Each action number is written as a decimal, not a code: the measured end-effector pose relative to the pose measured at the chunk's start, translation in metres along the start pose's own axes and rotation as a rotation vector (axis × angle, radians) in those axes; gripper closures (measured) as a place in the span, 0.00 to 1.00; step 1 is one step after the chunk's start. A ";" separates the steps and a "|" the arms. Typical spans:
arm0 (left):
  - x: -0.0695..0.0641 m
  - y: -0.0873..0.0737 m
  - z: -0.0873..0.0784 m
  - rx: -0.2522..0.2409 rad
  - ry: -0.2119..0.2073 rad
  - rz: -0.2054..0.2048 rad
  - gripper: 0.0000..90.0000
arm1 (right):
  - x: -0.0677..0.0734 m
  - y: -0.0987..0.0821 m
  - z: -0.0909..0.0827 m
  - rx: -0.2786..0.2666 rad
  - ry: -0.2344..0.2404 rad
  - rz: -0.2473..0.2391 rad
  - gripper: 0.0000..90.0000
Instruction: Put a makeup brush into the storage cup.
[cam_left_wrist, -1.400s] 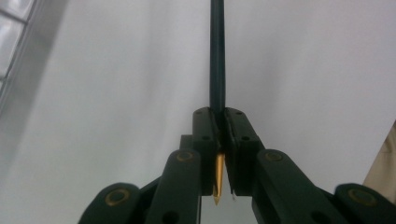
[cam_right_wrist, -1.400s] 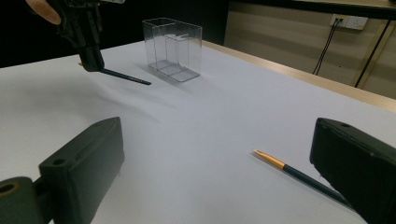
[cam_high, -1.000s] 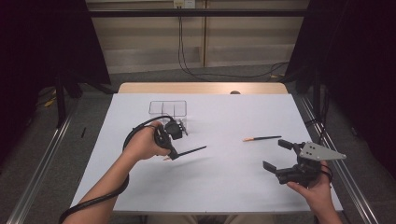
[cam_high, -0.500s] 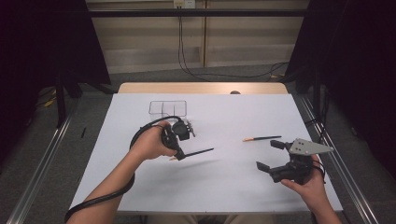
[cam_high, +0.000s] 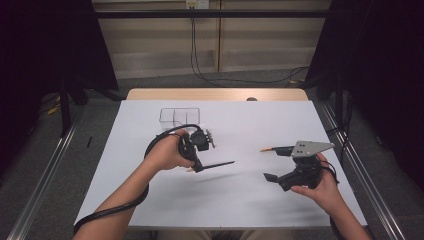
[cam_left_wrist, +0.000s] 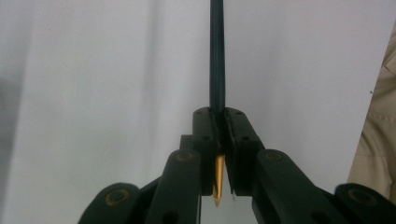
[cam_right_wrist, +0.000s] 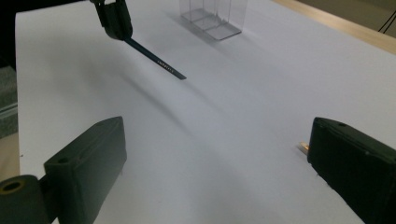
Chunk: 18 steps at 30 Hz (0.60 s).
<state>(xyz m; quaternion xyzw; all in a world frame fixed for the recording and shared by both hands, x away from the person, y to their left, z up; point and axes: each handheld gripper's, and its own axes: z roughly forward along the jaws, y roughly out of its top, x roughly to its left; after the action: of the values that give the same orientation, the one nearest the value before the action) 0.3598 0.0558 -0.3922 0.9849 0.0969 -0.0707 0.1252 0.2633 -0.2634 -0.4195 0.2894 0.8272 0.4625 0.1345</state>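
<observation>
A: Count of items on the counter (cam_high: 150, 200), please.

B: Claws, two. Left claw (cam_high: 196, 161): held in the left hand (cam_high: 167, 152), over the left-centre of the white sheet; jaws closed tight on one dark pencil (cam_high: 216, 164). In the left gripper view the dark pencil (cam_left_wrist: 216, 56) runs straight out ahead of the jaws, its sharpened wooden tip pointing back between the linkages.

A: And the right one?

B: Right claw (cam_high: 277, 179): held in the right hand (cam_high: 320, 187), near the right edge; jaws spread wide, nothing between them; grey three-cornered plate (cam_high: 311, 147) on top.

A: Pencils in total?

B: Two. One dark, as listed; one orange-tipped pencil (cam_high: 275, 149), lying flat on the sheet just beyond the right claw, partly hidden by the plate; in the right gripper view only its end (cam_right_wrist: 303, 146) peeks out beside the jaw at the right of that view.

A: Containers?

B: One clear plastic box (cam_high: 179, 116), divided into compartments, at the far left of the sheet, just beyond the left hand; number of compartments cannot be told for certain.

A: Changes against the frame half a second ago?

B: Left claw and dark pencil: shifted slightly toward the right, grip unchanged. Right claw: moved forward, closer to the orange-tipped pencil; jaws still apart. Box and orange-tipped pencil: unmoved.
</observation>
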 end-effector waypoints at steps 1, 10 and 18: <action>0.001 0.001 0.000 0.005 0.001 0.008 0.93 | 0.000 0.002 0.002 0.025 0.009 -0.009 0.05; -0.004 0.006 0.002 0.002 -0.013 0.031 0.93 | -0.001 0.017 0.013 0.141 0.037 -0.070 0.07; -0.004 0.007 0.004 0.006 -0.018 0.034 0.93 | 0.003 0.031 0.026 0.242 0.068 -0.128 0.09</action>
<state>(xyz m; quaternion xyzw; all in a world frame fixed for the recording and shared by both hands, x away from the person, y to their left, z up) 0.3570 0.0472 -0.3934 0.9860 0.0789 -0.0776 0.1246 0.2849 -0.2315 -0.4071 0.2343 0.8978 0.3594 0.0998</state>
